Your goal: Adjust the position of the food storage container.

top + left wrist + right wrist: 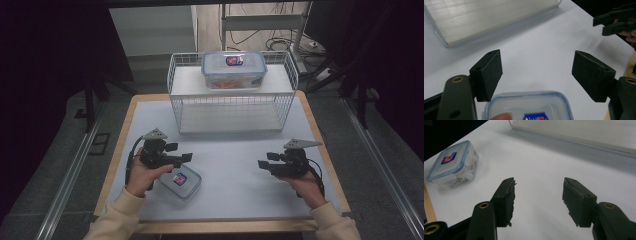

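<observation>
Small lidded box (180,182) at the worktop's (235,165) seven o'clock, just beside the left gripper (186,157).

Nearest, the left gripper hovers above this box with jaws spread wide and empty; the right gripper (261,164), well apart at four o'clock, is likewise agape, gripping nothing. Farther, at twelve o'clock, a wire rack (232,95) carries a larger lidded box (233,68). My guess: closing from this height could clip the lid's rim and skid the box sideways.
</observation>
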Available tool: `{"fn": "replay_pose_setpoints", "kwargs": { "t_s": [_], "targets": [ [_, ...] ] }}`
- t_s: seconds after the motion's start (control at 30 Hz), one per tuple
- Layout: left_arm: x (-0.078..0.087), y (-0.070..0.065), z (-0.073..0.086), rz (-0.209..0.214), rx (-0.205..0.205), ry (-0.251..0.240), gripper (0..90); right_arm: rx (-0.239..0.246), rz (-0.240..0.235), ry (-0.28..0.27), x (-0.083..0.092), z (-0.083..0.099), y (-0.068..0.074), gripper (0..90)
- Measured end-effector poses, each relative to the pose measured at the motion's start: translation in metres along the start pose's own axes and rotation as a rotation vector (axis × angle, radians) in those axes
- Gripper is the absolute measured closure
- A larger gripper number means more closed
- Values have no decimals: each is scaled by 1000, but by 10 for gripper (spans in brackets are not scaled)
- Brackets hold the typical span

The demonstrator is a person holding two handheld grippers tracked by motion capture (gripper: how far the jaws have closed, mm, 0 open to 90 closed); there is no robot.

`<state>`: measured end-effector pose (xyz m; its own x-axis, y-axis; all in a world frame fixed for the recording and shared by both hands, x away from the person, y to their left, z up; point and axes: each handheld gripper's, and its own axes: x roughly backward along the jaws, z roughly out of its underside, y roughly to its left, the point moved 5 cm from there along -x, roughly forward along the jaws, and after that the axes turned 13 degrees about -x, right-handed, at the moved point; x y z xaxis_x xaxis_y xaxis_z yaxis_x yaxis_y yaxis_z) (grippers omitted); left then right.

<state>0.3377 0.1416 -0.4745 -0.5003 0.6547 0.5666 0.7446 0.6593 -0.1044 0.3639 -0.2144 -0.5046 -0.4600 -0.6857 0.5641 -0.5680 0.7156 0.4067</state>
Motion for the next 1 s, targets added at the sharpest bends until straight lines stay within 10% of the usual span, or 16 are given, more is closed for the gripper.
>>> {"fn": "replay_pose_setpoints", "kwargs": {
  "t_s": [0.33, 0.57, 0.73, 1.0],
  "targets": [
    [3, -5, 15, 20, -6, 23, 272, -29, 10, 12, 3, 16, -14, 413],
    [24, -18, 22, 28, -95, 32, 578, -28, 10, 2, 6, 19, -15, 405],
    [39, -32, 44, 114, -123, 88, 836, -36, 17, 7, 6, 20, -17, 400],
    [37, -57, 83, 188, -162, 211, 896, -33, 15, 6, 5, 19, -17, 399]
  ]
}}
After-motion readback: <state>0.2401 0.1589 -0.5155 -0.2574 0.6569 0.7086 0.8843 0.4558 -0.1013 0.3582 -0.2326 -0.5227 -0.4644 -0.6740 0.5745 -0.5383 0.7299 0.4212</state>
